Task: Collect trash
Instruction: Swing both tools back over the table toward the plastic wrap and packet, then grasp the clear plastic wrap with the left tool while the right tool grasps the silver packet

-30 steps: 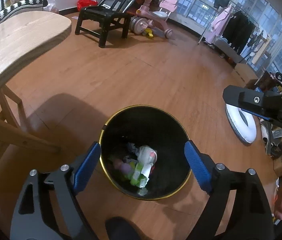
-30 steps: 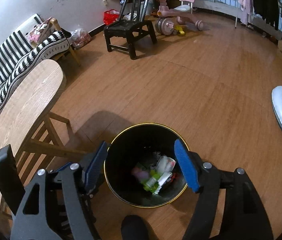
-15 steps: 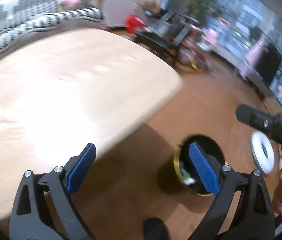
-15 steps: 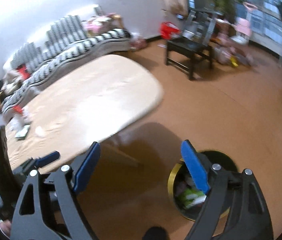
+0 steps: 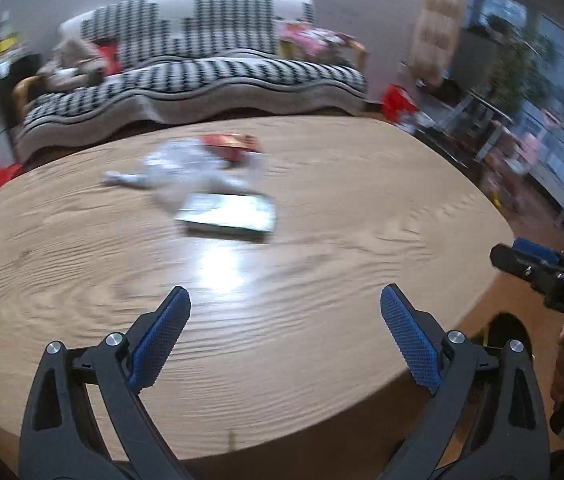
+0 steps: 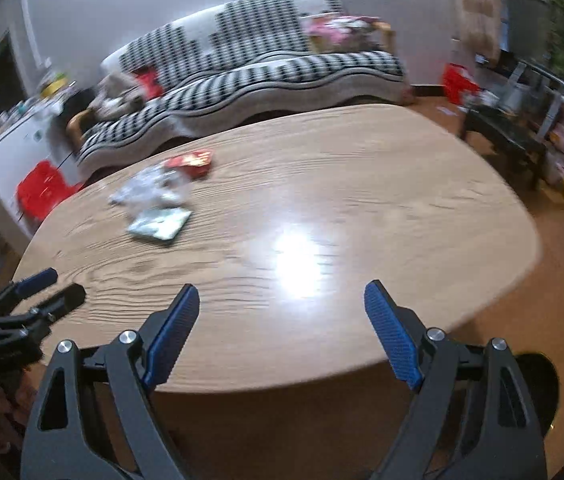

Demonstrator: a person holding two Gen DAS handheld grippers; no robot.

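Note:
Trash lies on the oval wooden table [image 5: 321, 208]: a flat green-white packet [image 5: 228, 214], a crumpled white wrapper [image 5: 178, 168] and a red packet [image 5: 230, 143]. They also show in the right wrist view: the green-white packet [image 6: 160, 224], the white wrapper [image 6: 150, 188], the red packet [image 6: 190, 162]. My left gripper [image 5: 283, 336] is open and empty over the table's near edge. My right gripper [image 6: 280, 334] is open and empty, further right. The black bin [image 6: 537, 384] stands on the floor at lower right, mostly hidden.
A black-and-white patterned sofa [image 5: 190, 76] stands behind the table. A red stool [image 6: 42, 192] is at the left. A black chair [image 6: 505, 136] and toys stand at the right by the windows. The wooden table [image 6: 361, 208] shows a bright glare patch.
Both grippers have risen from above the bin on the floor and swung left to face the tabletop. The trash on the table has come into view. Both stay open.

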